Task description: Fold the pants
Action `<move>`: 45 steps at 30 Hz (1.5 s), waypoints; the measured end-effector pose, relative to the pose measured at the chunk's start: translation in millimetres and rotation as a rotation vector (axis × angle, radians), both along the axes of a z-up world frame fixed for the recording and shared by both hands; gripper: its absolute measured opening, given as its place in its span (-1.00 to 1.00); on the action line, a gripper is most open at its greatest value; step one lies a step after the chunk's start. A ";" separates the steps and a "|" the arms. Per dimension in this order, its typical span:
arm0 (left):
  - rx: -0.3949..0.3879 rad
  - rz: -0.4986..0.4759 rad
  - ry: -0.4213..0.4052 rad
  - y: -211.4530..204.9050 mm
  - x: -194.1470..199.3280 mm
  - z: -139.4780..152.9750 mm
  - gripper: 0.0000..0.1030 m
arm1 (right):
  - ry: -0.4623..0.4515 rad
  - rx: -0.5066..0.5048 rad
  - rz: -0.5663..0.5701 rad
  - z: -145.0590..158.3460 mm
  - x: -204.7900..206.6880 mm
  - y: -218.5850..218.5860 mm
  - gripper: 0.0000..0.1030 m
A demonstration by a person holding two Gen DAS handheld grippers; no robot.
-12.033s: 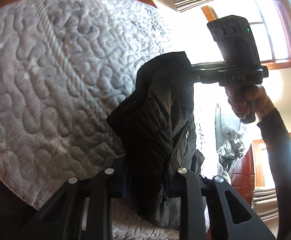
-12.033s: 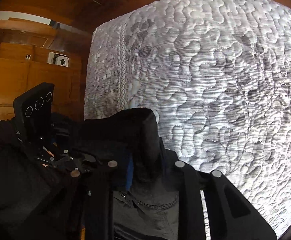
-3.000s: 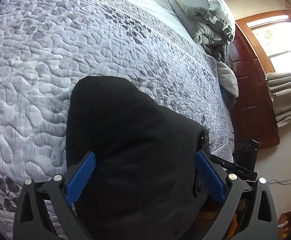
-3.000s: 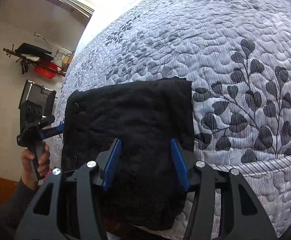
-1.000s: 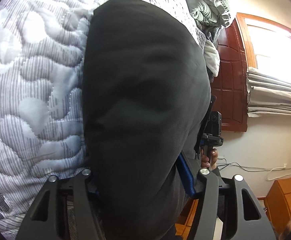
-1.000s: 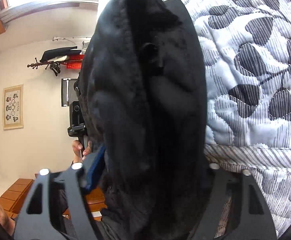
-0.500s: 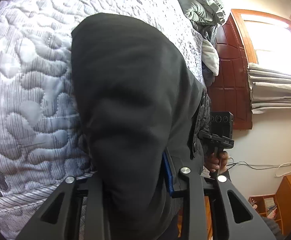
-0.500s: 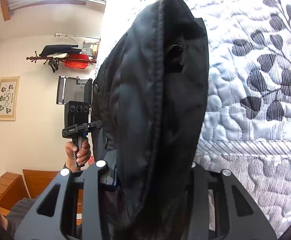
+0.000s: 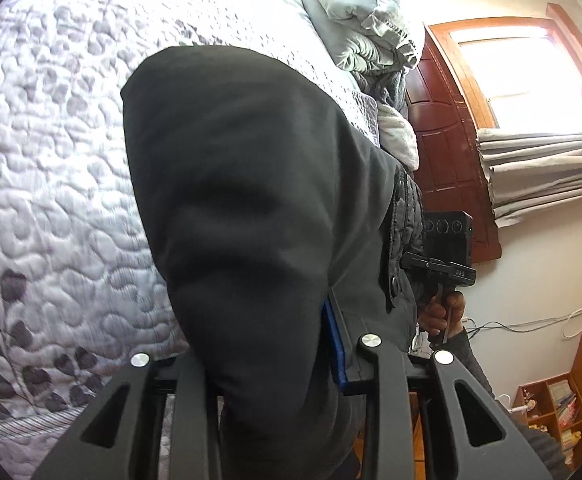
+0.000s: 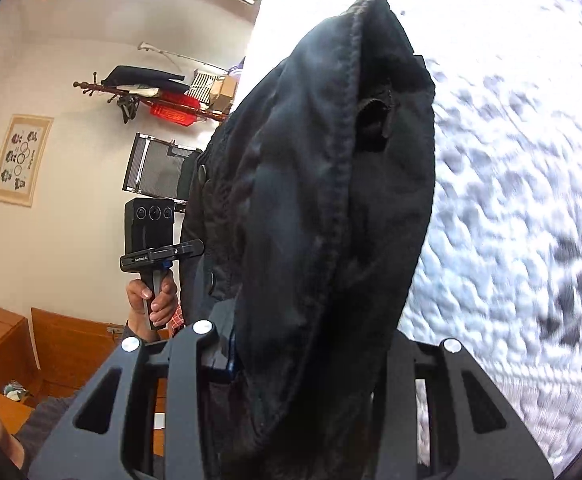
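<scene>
Pants (image 9: 251, 200): matt black cloth, soft weave, stitched seam. Bed quilt (image 9: 51, 160): stitched, puckered fabric. Tongs (image 9: 275, 360): matt black plastic, blue pads. Door (image 9: 447, 152): glossy wood

Your left gripper (image 9: 279, 356) is clamped on the black pants (image 9: 251, 208), its jaws having just closed on the cloth; a blue pad (image 9: 335, 340) shows against the fabric's right side. The pants bulge up in front of the quilted grey bedspread (image 9: 51, 160). Right of the pants your right gripper (image 9: 445, 256) sits in your right hand (image 9: 443, 312). Beyond the bedspread lie pale pillows (image 9: 363, 20), with a dark wooden headboard (image 9: 447, 140) beside them and a window (image 9: 523, 76) further right.
</scene>
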State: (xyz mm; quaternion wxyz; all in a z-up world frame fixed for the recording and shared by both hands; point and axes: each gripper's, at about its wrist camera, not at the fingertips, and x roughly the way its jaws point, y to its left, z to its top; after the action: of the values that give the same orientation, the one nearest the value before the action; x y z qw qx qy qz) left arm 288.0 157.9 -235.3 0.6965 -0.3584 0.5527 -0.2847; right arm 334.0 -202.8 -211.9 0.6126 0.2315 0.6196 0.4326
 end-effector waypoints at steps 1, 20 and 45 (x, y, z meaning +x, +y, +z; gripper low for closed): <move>0.008 0.005 -0.006 7.8 7.1 3.2 -0.41 | -0.008 0.002 0.006 3.4 10.9 10.8 -0.29; 0.050 0.064 0.145 137.8 150.9 -84.9 -0.41 | 0.107 -0.070 0.053 -88.1 175.9 155.5 -0.28; 0.357 0.167 0.051 140.1 84.0 -84.9 0.74 | -0.150 -0.398 -0.009 -63.8 137.2 128.9 0.41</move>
State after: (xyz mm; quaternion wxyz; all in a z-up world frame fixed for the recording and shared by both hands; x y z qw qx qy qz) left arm 372.0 298.0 -320.1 0.7559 -0.2811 0.5801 -0.1144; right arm 471.1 -73.9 -275.7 0.6927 0.0758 0.6443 0.3152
